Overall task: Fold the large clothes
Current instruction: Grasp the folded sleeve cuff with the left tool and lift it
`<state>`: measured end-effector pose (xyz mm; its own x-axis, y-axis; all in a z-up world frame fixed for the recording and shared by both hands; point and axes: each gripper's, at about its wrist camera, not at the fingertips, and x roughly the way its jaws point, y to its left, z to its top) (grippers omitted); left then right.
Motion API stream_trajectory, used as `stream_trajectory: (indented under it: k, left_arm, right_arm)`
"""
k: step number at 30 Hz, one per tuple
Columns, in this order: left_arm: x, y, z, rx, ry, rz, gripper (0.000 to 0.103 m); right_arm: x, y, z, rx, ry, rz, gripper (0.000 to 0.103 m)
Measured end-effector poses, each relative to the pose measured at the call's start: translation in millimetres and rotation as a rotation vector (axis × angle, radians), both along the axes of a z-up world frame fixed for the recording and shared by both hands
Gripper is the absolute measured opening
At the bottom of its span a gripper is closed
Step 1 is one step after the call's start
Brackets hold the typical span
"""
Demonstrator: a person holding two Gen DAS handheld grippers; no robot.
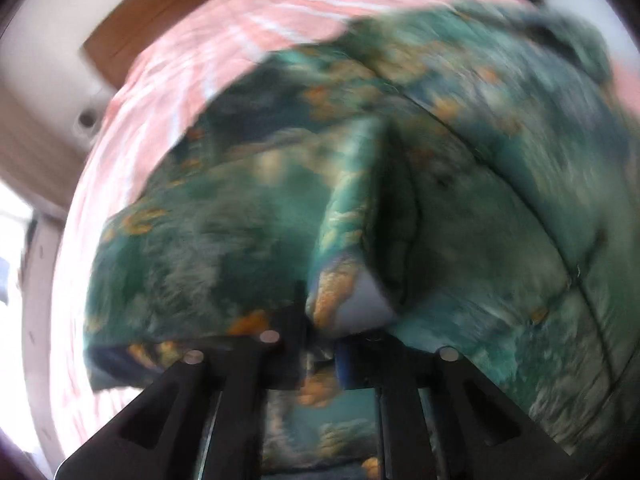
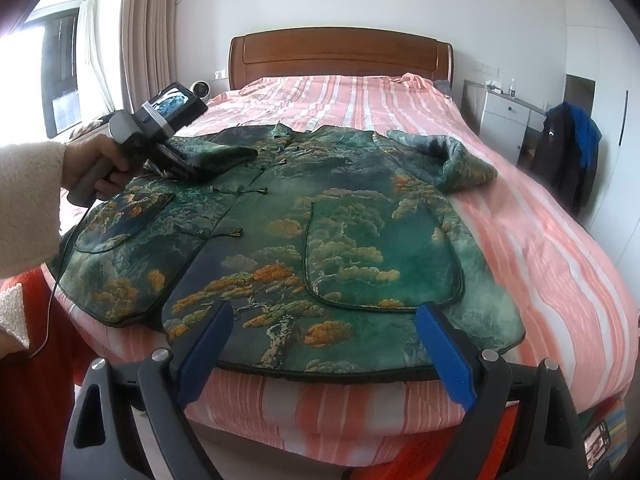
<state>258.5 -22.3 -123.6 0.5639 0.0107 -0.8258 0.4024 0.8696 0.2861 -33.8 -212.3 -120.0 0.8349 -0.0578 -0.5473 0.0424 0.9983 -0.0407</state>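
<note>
Left wrist view: left gripper (image 1: 320, 344) has its fingers (image 1: 286, 344) clenched on a bunched fold of the jacket (image 1: 460, 208), fabric pinched between the pads (frame is blurred, exact edge unclear). Right wrist view places that grip at the left sleeve (image 2: 224, 156), which lies folded in over the chest near the collar. Right gripper (image 2: 324, 352) hovers over the hem with its blue fingers (image 2: 444, 356) spread wide, nothing between them, not touching cloth that can be seen.

Jacket lies front-up and mostly flat across the bed (image 2: 560, 264), hem at the near edge, right sleeve (image 2: 448, 160) crumpled beside the shoulder.

Step, as judged: first sleeve fold, left side in hand. Next move likely needs the left sleeve laid flat across the front and let go, then the right gripper taking the other sleeve (or the hem) to fold inward. Risk: padded fabric springs back.
</note>
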Motion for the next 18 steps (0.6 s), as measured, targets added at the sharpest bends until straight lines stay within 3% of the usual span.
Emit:
stream_trajectory:
  k: [5, 9, 13, 18]
  left_arm:
    - [-11, 78, 65, -0.216, -0.087, 0.163, 0.008]
    - [-22, 192, 102, -0.310, -0.182, 0.436, 0.008]
    - [-26, 290, 91, -0.272, -0.208, 0.691, 0.008]
    - [-33, 383, 34, -0.198, -0.132, 0.957, 0.008]
  right_arm:
    - [-1, -1, 2, 0.008, -0.006, 0.004, 0.092]
    - [-2, 0, 3, 0.006, -0.014, 0.013, 0.092]
    - [-2, 2, 3, 0.004, -0.018, 0.019, 0.092]
    - [-1, 8, 2, -0.015, -0.014, 0.034, 0.092]
